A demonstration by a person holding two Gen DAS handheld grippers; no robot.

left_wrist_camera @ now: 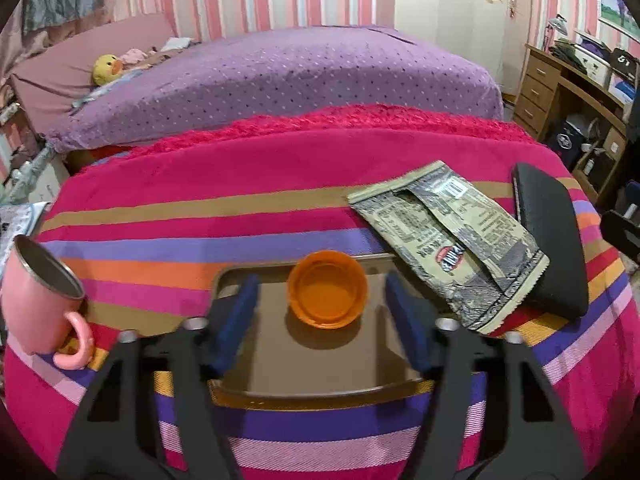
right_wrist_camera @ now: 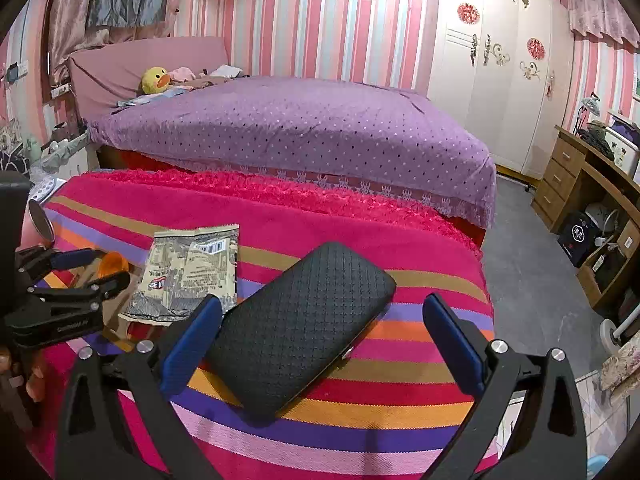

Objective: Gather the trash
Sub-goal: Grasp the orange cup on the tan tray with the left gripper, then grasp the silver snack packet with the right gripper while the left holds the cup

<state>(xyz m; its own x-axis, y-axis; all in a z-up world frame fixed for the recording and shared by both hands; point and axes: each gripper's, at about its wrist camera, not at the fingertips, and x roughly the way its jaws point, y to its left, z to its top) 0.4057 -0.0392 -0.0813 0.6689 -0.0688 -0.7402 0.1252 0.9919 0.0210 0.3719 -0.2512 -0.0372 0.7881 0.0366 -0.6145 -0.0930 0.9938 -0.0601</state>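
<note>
An orange plastic cap (left_wrist_camera: 327,289) lies open side up on a small metal tray (left_wrist_camera: 320,364) on the striped cloth. My left gripper (left_wrist_camera: 322,286) hangs over the tray with the cap between its blue fingers (left_wrist_camera: 240,308); a gap shows on both sides, so the jaws are open around it. An empty snack wrapper (left_wrist_camera: 448,240) lies flat, overlapping the tray's right corner. In the right wrist view the wrapper (right_wrist_camera: 192,272) is at the left, beside the left gripper (right_wrist_camera: 92,268). My right gripper (right_wrist_camera: 322,304) stands open over a black textured case (right_wrist_camera: 304,328).
A pink mug (left_wrist_camera: 40,296) stands left of the tray. The black case (left_wrist_camera: 552,240) lies against the wrapper's right side. A purple bed (right_wrist_camera: 288,132) lies behind the table, a wooden desk (right_wrist_camera: 584,200) to the right. A hand (right_wrist_camera: 34,380) holds the left gripper.
</note>
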